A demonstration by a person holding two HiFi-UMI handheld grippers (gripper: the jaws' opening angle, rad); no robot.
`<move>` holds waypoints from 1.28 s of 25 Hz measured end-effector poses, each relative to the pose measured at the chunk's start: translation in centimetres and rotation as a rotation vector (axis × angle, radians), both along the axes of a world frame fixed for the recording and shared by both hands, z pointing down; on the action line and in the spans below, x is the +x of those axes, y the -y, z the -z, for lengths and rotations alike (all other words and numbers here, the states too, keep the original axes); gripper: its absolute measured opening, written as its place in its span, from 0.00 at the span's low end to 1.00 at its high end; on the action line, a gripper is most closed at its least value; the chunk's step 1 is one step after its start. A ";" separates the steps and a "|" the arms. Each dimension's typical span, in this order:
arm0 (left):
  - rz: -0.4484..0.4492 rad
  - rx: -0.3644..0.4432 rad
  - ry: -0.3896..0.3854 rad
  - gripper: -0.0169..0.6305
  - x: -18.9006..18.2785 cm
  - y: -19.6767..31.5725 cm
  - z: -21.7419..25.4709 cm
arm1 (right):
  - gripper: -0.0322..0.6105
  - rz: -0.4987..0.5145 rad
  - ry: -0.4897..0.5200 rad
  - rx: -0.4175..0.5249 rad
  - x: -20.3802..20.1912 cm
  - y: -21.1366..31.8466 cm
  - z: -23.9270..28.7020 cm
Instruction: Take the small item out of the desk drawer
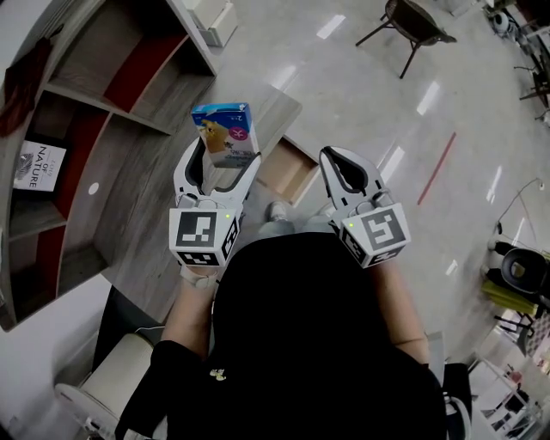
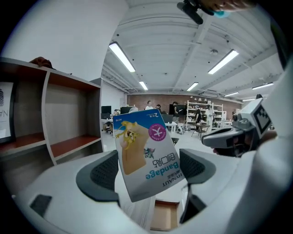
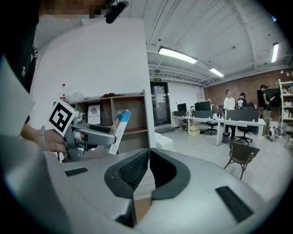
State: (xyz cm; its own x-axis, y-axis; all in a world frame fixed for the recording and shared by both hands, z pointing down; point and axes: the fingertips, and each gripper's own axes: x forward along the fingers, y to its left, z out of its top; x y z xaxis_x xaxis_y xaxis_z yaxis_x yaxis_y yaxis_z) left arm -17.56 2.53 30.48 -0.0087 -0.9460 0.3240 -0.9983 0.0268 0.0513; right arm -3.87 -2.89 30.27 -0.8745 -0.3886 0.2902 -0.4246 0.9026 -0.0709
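Shiny pale floor [image 1: 387, 77] fills the big room, with long lights mirrored in it. Beside it stands a grey wood shelf unit [image 1: 112, 112] with red boards inside its square holes.

The left tongs [image 1: 225, 161] are white plastic with dark, bumpy pads [image 2: 103, 173]. They are pinched on a small bandage box [image 1: 225, 133]. The box is flat, smooth card. It is blue along one end and white along the other, with a tan bandage picture, a pink round sticker and blue writing. It is upside down and tilted, up in the air, sticking out past the tips of the tongs.

Under the box is the drawer [image 1: 288, 172], pulled open, light brown wood inside. The box is well clear of it.

Just to the right of the box are the right tongs [image 1: 344, 168]. Their pads are pressed together with nothing between them.

Far left of the box, a white book [image 1: 39, 163] leans in a shelf hole. Far to the right of the box, a dark chair [image 1: 412, 26] stands on the floor.
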 end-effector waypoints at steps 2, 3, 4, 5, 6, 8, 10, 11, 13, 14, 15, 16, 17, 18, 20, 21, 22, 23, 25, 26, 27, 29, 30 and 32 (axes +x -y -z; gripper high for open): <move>0.002 0.010 0.008 0.69 -0.2 -0.1 0.4 | 0.05 0.002 0.001 0.001 -0.2 -0.1 0.1; 0.002 0.014 0.010 0.69 -0.3 -0.1 0.5 | 0.05 0.003 0.002 0.002 -0.3 -0.1 0.2; 0.003 0.017 0.011 0.69 -0.3 -0.2 0.6 | 0.05 0.008 0.004 0.005 -0.4 -0.2 0.3; 0.005 0.019 0.011 0.69 -0.4 -0.2 0.6 | 0.05 0.014 0.007 0.008 -0.5 -0.3 0.4; 0.008 0.021 0.011 0.69 -0.4 -0.3 0.6 | 0.05 0.017 0.008 0.009 -0.5 -0.4 0.4; 0.012 0.022 0.007 0.69 -0.4 -0.5 0.6 | 0.05 0.008 -0.002 0.007 -0.4 -0.3 0.5; 0.012 0.023 0.001 0.69 -0.4 -0.7 0.5 | 0.05 0.003 -0.017 0.017 -0.3 -0.3 0.4; 0.012 0.023 -0.003 0.69 -0.4 -0.7 0.4 | 0.05 0.007 -0.021 0.025 -0.3 -0.4 0.3; 0.011 0.020 -0.007 0.69 -0.4 -0.7 0.4 | 0.05 0.012 -0.021 0.027 -0.4 -0.5 0.2; 0.010 0.019 -0.008 0.69 -0.4 -0.7 0.4 | 0.05 0.011 -0.019 0.022 -0.4 -0.5 0.2; 0.009 0.018 -0.008 0.69 -0.4 -0.7 0.3 | 0.05 0.008 -0.018 0.017 -0.4 -0.5 0.2; 0.007 0.018 -0.008 0.69 -0.4 -0.8 0.3 | 0.05 0.005 -0.017 0.014 -0.4 -0.5 0.2; 0.006 0.019 -0.010 0.69 -0.4 -0.8 0.3 | 0.05 0.005 -0.016 0.014 -0.4 -0.5 0.2; 0.006 0.019 -0.013 0.69 -0.4 -0.8 0.3 | 0.05 0.008 -0.015 0.016 -0.5 -0.6 0.2; 0.005 0.019 -0.017 0.69 -0.4 -0.8 0.3 | 0.05 0.010 -0.013 0.018 -0.4 -0.7 0.2; 0.004 0.018 -0.017 0.69 -0.4 -0.8 0.2 | 0.05 0.007 -0.014 0.017 -0.4 -0.6 0.2; 0.002 0.017 -0.017 0.69 -0.4 -0.8 0.2 | 0.05 0.003 -0.016 0.016 -0.3 -0.6 0.1; 0.000 0.016 -0.016 0.69 -0.4 -0.8 0.2 | 0.05 -0.001 -0.019 0.014 -0.3 -0.6 0.1; -0.001 0.014 -0.015 0.69 -0.5 -0.8 0.1 | 0.05 -0.003 -0.019 0.016 -0.4 -0.6 0.1; -0.001 0.013 -0.016 0.69 -0.5 -0.8 0.0 | 0.05 -0.005 -0.019 0.017 -0.4 -0.6 0.1; -0.001 0.013 -0.017 0.69 -0.5 -0.8 0.0 | 0.05 -0.009 -0.020 0.015 -0.3 -0.6 0.0; -0.002 0.012 -0.019 0.69 -0.4 -0.8 0.0 | 0.05 -0.015 -0.021 0.012 -0.2 -0.6 -0.1; -0.002 0.012 -0.019 0.69 -0.4 -0.8 -0.1 | 0.05 -0.013 -0.021 0.013 -0.2 -0.6 -0.1; -0.003 0.010 -0.016 0.69 -0.4 -0.8 -0.1 | 0.05 -0.006 -0.018 0.019 -0.3 -0.7 0.0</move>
State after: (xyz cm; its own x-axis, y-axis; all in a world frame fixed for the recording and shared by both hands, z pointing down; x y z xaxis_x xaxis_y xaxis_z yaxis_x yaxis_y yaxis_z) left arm -17.96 3.36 30.57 -0.0009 -0.9492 0.3148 -0.9974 0.0235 0.0680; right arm -4.16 -2.22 30.26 -0.8670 -0.3991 0.2985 -0.4309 0.9012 -0.0465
